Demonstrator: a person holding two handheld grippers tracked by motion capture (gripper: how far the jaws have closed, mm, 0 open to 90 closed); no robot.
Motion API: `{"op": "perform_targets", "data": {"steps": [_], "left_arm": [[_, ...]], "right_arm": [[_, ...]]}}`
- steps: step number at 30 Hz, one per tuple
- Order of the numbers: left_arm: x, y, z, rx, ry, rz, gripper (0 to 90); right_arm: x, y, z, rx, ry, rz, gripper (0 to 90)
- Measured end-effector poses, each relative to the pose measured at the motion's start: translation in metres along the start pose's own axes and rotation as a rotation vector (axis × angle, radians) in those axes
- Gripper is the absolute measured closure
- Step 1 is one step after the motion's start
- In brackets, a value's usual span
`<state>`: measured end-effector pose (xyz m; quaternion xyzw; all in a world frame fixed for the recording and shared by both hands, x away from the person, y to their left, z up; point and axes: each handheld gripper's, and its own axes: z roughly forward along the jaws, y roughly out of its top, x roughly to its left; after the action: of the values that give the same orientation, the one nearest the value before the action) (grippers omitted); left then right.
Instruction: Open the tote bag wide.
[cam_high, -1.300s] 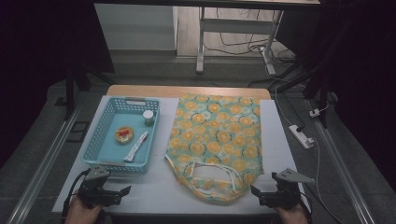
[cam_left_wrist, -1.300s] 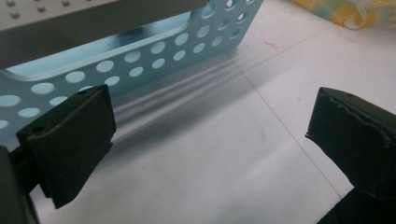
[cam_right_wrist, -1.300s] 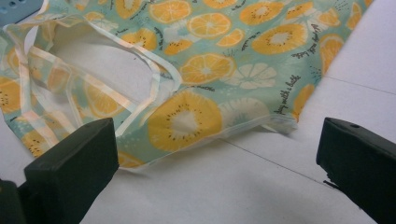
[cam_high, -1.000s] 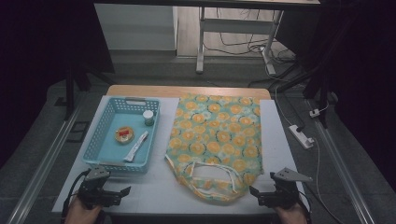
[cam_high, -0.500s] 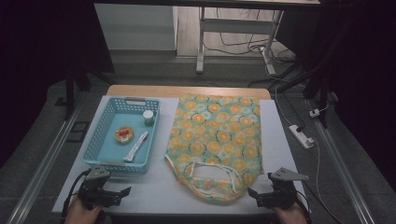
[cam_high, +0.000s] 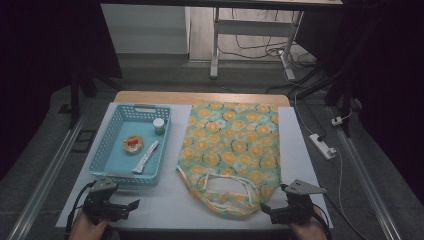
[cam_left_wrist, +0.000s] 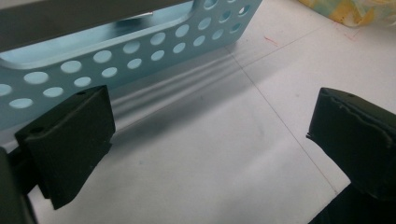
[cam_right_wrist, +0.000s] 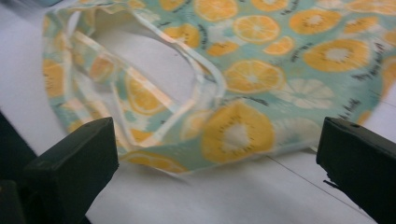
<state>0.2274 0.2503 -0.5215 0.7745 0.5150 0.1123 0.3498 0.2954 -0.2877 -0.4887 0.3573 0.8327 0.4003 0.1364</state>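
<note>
1. Orange-slice-printed fabric tote bag (cam_high: 231, 150) lies flat beside blue perforated plastic basket (cam_high: 133, 145).
2. Right gripper (cam_high: 267, 214), jaws wide, empty, faces bag's handle end.
3. Left gripper (cam_high: 132, 205), jaws wide, idle.
4. Judged: approach stage; next, advance and pinch the hem.

The small white-capped jar (cam_high: 159, 126), round yellow item (cam_high: 133, 144) and white sachet (cam_high: 145, 157) in the pale blue perforated plastic basket (cam_high: 112, 170) are too small to identify; the orange-print fabric bag (cam_right_wrist: 243, 74) runs past the right gripper view's edges, partly blurred.

Small black lettering is printed among the orange slices on the fabric bag (cam_right_wrist: 289, 60), but no word can be read.
</note>
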Motion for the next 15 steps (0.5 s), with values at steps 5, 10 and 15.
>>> {"op": "perform_targets", "data": {"steps": [5,10,15], "left_arm": [[0.0,0.0,0.0,0.0,0.0,-0.001,0.7],[0.001,0.0,0.0,-0.003,-0.003,-0.001,0.7],[0.0,0.0,0.0,-0.002,-0.002,-0.001,0.7]], "right_arm": [[0.007,0.004,0.004,0.014,0.026,-0.028,0.0],[0.013,0.008,0.005,0.008,0.041,-0.041,0.0],[0.021,0.012,0.01,0.016,0.087,-0.051,0.0]]}}
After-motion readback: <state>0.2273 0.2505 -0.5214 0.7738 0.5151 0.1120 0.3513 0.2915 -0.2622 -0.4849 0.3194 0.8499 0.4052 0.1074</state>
